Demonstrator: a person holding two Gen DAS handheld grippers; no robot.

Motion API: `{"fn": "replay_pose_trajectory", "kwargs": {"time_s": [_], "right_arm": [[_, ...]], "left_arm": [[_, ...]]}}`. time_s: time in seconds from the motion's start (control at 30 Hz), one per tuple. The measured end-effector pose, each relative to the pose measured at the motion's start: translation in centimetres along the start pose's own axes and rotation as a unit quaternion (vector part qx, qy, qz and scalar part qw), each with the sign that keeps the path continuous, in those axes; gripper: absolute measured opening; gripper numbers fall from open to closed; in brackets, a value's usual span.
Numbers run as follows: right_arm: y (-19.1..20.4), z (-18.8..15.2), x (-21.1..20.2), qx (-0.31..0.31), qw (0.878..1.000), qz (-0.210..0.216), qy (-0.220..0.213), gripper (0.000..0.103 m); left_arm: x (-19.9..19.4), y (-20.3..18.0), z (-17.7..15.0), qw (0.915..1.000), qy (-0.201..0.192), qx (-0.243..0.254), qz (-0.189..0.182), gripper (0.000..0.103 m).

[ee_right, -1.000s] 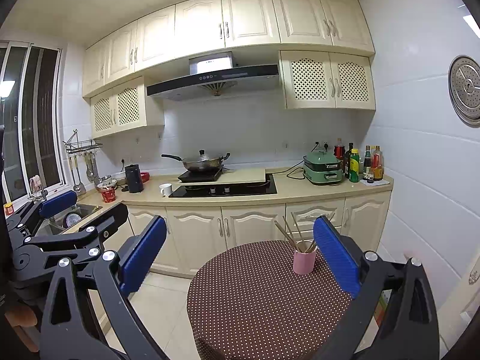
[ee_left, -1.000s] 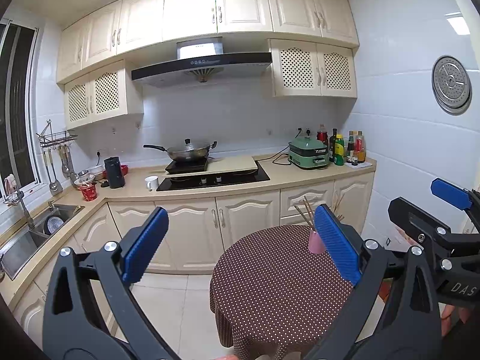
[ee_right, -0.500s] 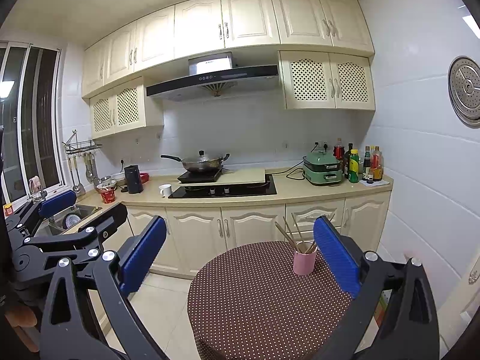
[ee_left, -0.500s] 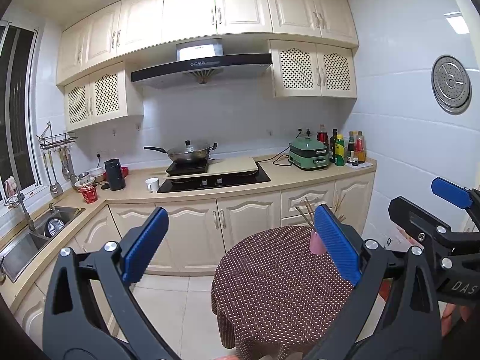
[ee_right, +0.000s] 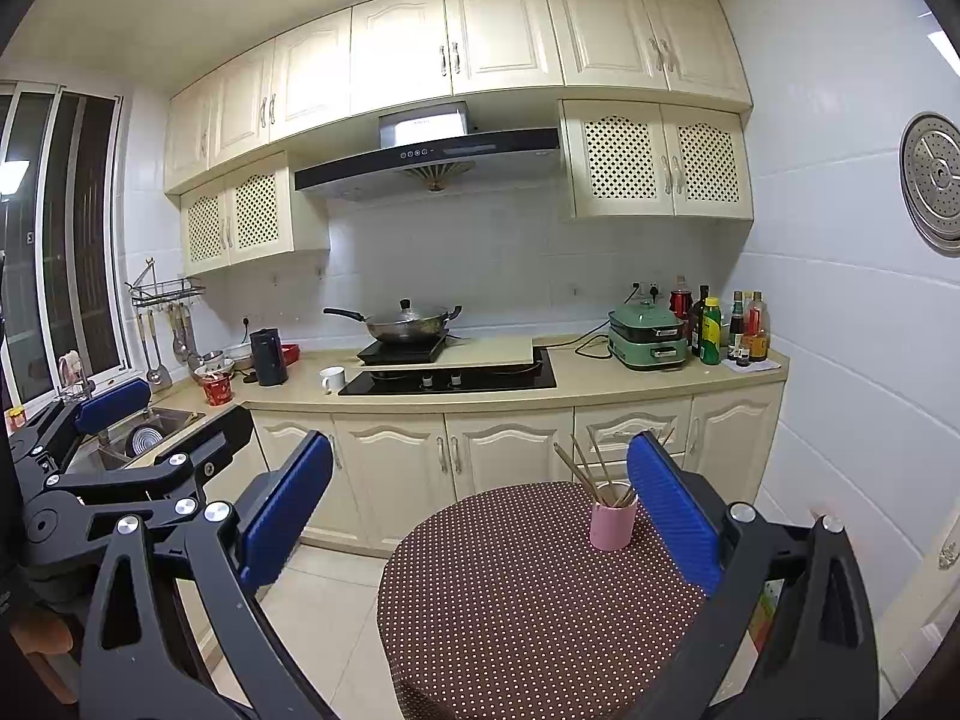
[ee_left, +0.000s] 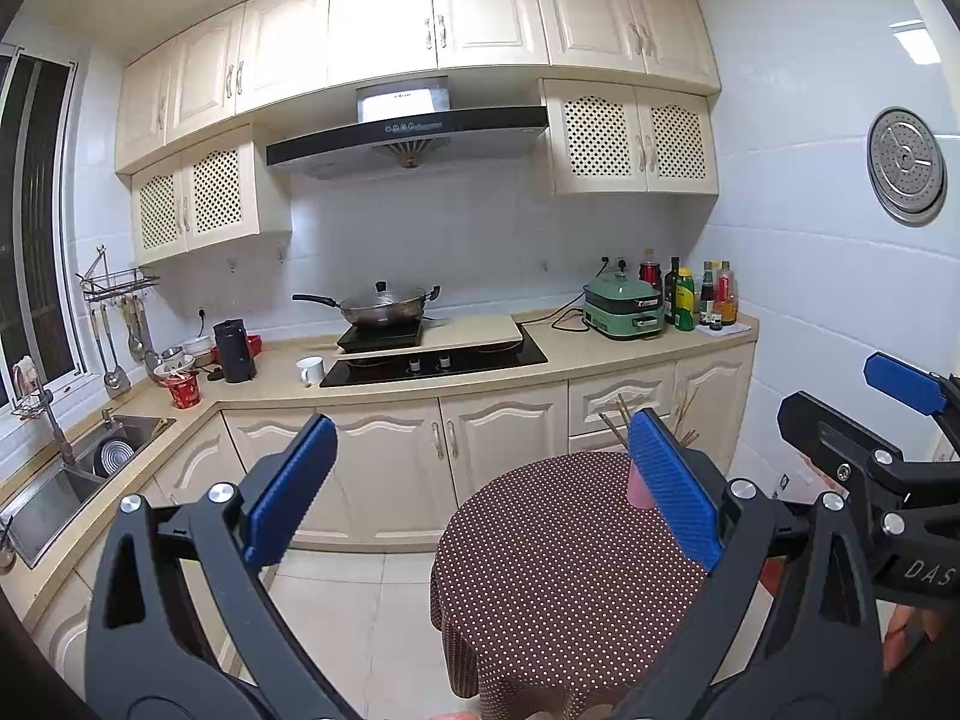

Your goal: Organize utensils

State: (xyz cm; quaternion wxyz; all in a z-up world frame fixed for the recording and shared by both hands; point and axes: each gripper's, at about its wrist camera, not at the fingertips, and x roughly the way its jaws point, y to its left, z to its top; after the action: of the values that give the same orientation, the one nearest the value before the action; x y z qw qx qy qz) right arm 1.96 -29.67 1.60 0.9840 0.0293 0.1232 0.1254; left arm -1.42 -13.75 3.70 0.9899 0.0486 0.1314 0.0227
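A pink cup point(ee_right: 612, 523) with several wooden chopsticks point(ee_right: 585, 471) stands on the far right of a round table with a brown dotted cloth point(ee_right: 528, 588). In the left wrist view the cup point(ee_left: 637, 491) is mostly hidden behind my right finger. My left gripper point(ee_left: 480, 492) is open and empty, held high above the floor, short of the table point(ee_left: 558, 564). My right gripper point(ee_right: 480, 498) is open and empty, also short of the table. Each gripper shows at the edge of the other's view.
A kitchen counter point(ee_right: 540, 396) runs along the back wall with a wok point(ee_right: 408, 324), a white mug point(ee_right: 332, 379), a green cooker point(ee_right: 648, 339) and bottles point(ee_right: 711, 330). A sink point(ee_left: 78, 474) lies at the left. Tiled floor point(ee_left: 354, 612) lies between counter and table.
Both views have shifted only slightly; the table and cup sit a touch further right in the left wrist view. Both grippers stay open.
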Motion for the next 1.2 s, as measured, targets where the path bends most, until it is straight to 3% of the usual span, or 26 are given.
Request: {"fn": "replay_pose_trajectory", "kwargs": {"time_s": [1.2], "right_arm": [[-0.01,-0.06,0.14,0.003,1.000,0.001,0.001,0.095]], "left_arm": [[0.12,-0.15,-0.18,0.9999,-0.002,0.007,0.007,0.096]]}}
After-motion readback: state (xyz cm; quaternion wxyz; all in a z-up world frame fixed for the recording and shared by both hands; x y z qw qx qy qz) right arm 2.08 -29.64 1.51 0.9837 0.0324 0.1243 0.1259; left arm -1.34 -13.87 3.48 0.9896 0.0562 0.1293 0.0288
